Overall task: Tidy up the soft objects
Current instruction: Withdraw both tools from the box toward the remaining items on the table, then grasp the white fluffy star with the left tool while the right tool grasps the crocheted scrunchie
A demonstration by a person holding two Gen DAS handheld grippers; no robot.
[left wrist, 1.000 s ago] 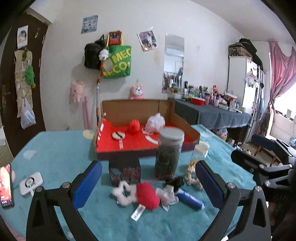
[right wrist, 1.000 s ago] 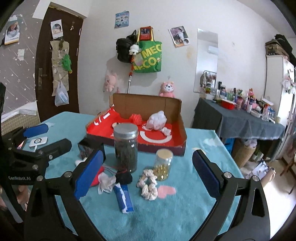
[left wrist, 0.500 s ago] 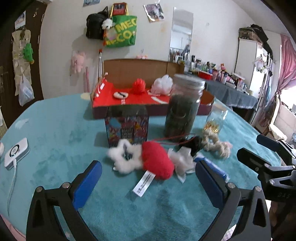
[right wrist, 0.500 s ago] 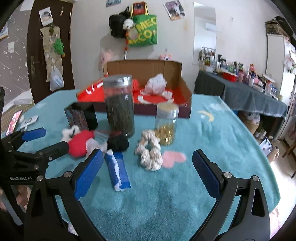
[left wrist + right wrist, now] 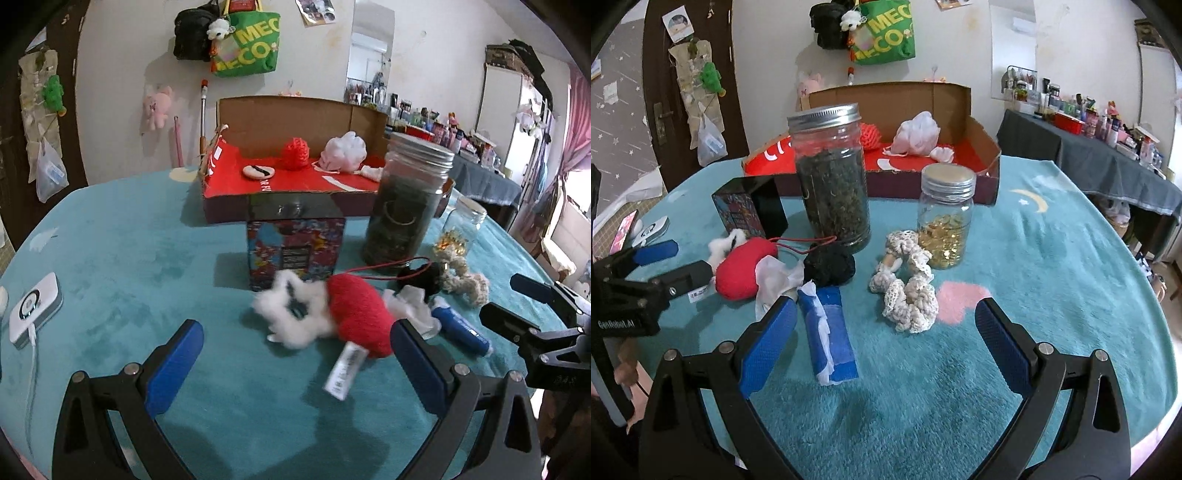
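Note:
A red and white plush toy (image 5: 332, 314) with a paper tag lies on the teal table cloth (image 5: 122, 251), just ahead of my open left gripper (image 5: 295, 354). The same plush toy (image 5: 742, 266) shows at the left of the right wrist view. Beside it lie a black pompom (image 5: 829, 265), white tissue (image 5: 775, 278), a blue packet (image 5: 831, 332) and a cream crocheted scrunchie (image 5: 908, 291). My right gripper (image 5: 886, 336) stands open over the packet and scrunchie, holding nothing. The red-lined cardboard box (image 5: 295, 173) behind holds a red yarn ball (image 5: 295, 153) and a white puff (image 5: 343, 151).
A tall jar of dark leaves (image 5: 831, 177), a small jar of gold pieces (image 5: 943, 218) and a colourful box (image 5: 295, 247) stand between the soft things and the cardboard box. A white charger (image 5: 33, 308) lies at the left. A dark side table (image 5: 1108, 158) stands at the right.
Both grippers have dropped lower and moved closer to the soft things; the plush toy now sits nearer the left gripper's fingers. Nothing has been taken hold of.

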